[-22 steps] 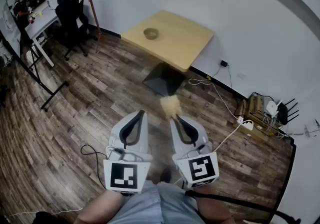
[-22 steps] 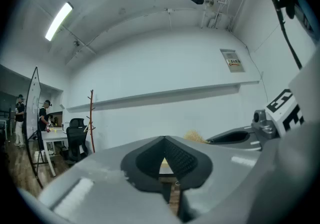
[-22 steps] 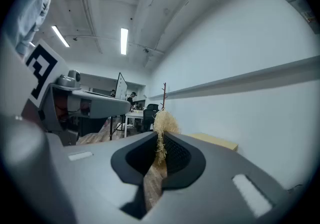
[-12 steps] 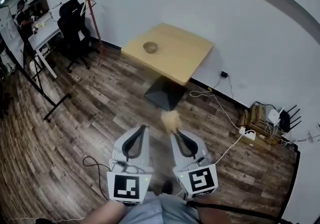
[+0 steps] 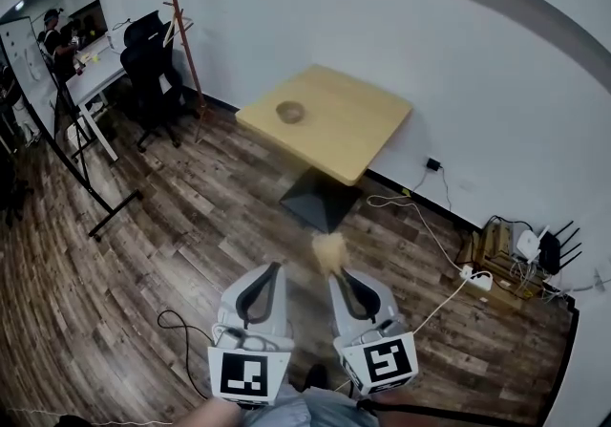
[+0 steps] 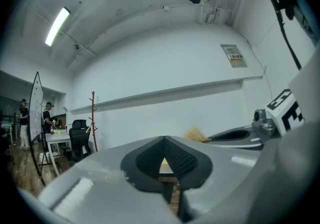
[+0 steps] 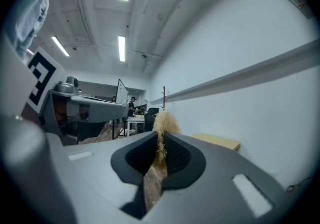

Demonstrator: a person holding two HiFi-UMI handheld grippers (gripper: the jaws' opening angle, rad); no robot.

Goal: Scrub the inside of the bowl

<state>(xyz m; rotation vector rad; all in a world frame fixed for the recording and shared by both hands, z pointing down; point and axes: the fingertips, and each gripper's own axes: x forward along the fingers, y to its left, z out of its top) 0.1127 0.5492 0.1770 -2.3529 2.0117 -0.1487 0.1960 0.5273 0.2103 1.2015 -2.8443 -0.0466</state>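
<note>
Jaws of left gripper (image 5: 274, 268) closed empty, right gripper (image 5: 337, 274) pinching scrubber (image 5: 328, 248), bowl (image 5: 290, 112) on table (image 5: 368, 119)

The bowl (image 5: 290, 112) on the bench (image 5: 368, 134) is shown too small for its inside to be made out. In the left gripper view, only a sliver of the bench is seen between the closed jaws; the rest is covered by the left gripper (image 5: 272, 269). The root of the straw scrubber (image 5: 328, 249) is hidden between the jaws of the right gripper (image 5: 338, 274). The person's body (image 5: 304, 408) is cut off by the head view's lower edge.
</note>
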